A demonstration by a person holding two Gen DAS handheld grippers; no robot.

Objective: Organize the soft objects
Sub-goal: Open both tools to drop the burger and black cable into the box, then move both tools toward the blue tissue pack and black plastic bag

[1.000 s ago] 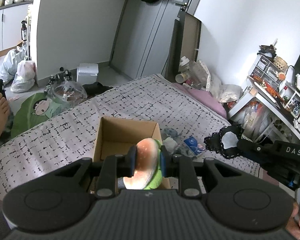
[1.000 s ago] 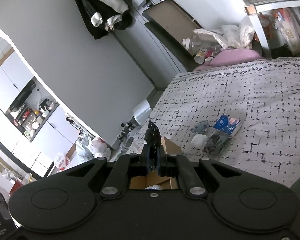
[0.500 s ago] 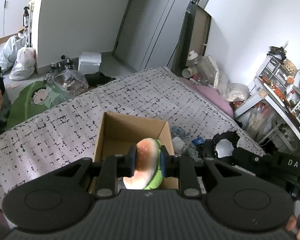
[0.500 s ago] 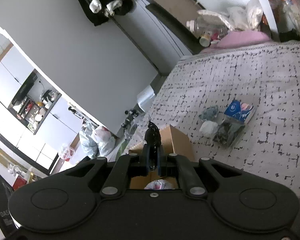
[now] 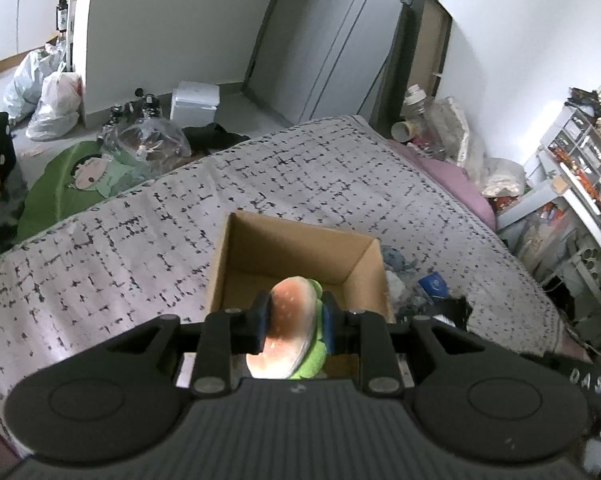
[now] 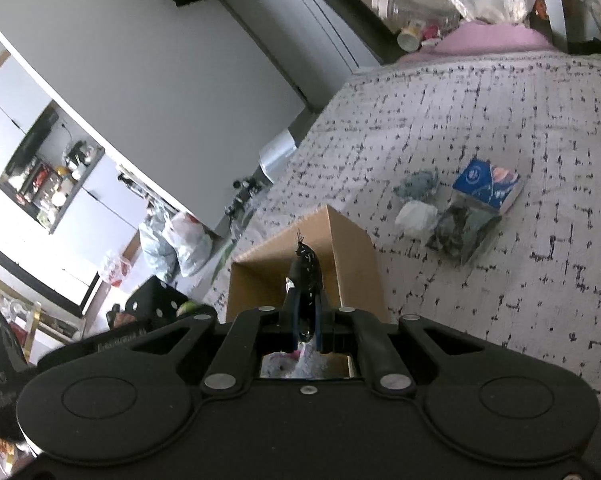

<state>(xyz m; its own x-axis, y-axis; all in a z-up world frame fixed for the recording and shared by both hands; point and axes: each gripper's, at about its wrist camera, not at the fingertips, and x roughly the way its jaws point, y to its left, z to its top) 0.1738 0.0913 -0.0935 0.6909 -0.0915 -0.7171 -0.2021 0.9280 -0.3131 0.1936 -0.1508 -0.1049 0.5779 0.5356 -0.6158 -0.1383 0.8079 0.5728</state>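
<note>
We've got the left gripper (image 5: 294,330) squeezing the plush burger (image 5: 290,332) right over the open cardboard box (image 5: 300,258) for dropping in, and the right gripper (image 6: 305,330) pinching a black lacy thing (image 6: 306,276) above it too.

A lived-in bedroom: patterned bed (image 5: 300,184), cluttered shelves (image 5: 580,152), kitchen cabinets (image 6: 40,184) beyond.

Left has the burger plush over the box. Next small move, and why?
Probably lower the left gripper a little and open the jaws. It is shut on the burger plush, which hangs above the open cardboard box near its front edge, so a release should drop it inside. The right gripper, shut on a black lacy item, also hovers over the box; keep them apart.
</note>
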